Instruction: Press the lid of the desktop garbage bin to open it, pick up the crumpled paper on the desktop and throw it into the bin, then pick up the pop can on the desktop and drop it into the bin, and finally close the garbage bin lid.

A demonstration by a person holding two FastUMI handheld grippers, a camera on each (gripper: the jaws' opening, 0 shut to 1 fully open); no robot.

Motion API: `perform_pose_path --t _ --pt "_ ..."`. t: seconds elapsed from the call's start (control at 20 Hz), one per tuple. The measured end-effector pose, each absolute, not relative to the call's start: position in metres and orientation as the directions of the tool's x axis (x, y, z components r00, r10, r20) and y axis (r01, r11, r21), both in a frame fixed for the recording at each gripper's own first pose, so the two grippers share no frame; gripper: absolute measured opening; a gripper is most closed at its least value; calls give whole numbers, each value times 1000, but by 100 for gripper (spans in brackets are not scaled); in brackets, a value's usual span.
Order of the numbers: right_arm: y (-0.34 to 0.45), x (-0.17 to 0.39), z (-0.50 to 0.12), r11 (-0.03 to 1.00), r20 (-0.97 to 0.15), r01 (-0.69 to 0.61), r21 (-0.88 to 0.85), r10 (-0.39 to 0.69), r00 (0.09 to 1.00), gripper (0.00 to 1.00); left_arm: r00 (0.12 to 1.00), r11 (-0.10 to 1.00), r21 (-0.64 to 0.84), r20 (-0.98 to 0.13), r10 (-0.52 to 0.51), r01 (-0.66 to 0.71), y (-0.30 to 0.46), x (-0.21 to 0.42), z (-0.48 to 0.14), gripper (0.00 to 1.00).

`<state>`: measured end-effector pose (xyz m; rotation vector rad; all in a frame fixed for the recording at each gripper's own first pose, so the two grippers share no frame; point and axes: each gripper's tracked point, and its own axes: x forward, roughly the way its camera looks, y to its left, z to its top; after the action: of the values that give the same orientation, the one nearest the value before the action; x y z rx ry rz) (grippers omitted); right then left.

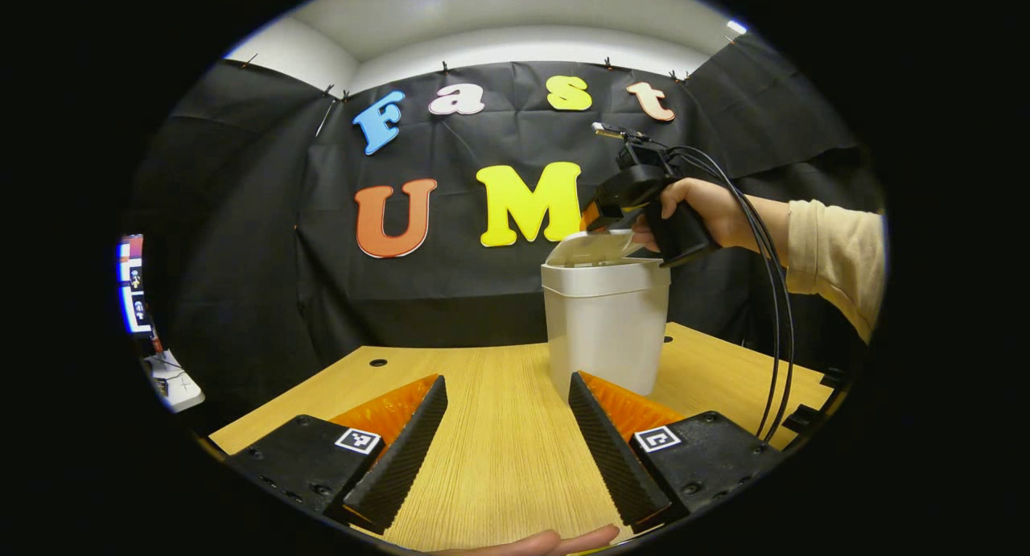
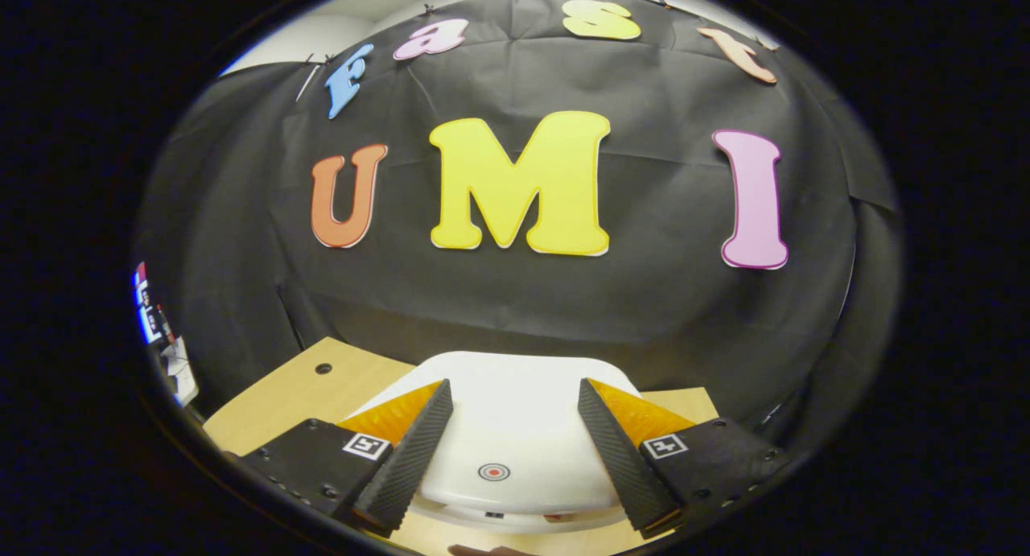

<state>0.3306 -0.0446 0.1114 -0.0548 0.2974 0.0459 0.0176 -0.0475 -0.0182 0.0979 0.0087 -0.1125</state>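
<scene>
Your right gripper (image 2: 511, 451), jaws wide and empty, hovers over the white plastic bin (image 1: 605, 331) near the wooden table's (image 1: 499, 443) far edge; press off-centre and the lid (image 2: 515, 427) may jam. Left gripper (image 1: 508, 443) open, empty.

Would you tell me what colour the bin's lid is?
White, with a small red ring mark; the lid shows best in the right gripper view.

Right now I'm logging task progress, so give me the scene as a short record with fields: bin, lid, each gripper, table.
bin: white bin upright on the table
lid: lid slightly raised at one edge in the left gripper view, not fully open
right gripper: right gripper open, directly above the lid, held by a hand
left gripper: left gripper open, holding nothing, low over the table, facing the bin
paper, can: no position to log
</scene>
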Motion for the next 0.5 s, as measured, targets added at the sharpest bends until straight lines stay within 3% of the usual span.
perform_pose_path --t 0.2,0.5 --pt "-46 328 102 999 -317 -51 8 51 947 98 993 989 90 -26 -118 120 -52 13 -21 98" --pt "-47 316 86 997 -322 -47 -57 27 947 99 995 993 64 -15 -97 97 -43 10 -13 98"
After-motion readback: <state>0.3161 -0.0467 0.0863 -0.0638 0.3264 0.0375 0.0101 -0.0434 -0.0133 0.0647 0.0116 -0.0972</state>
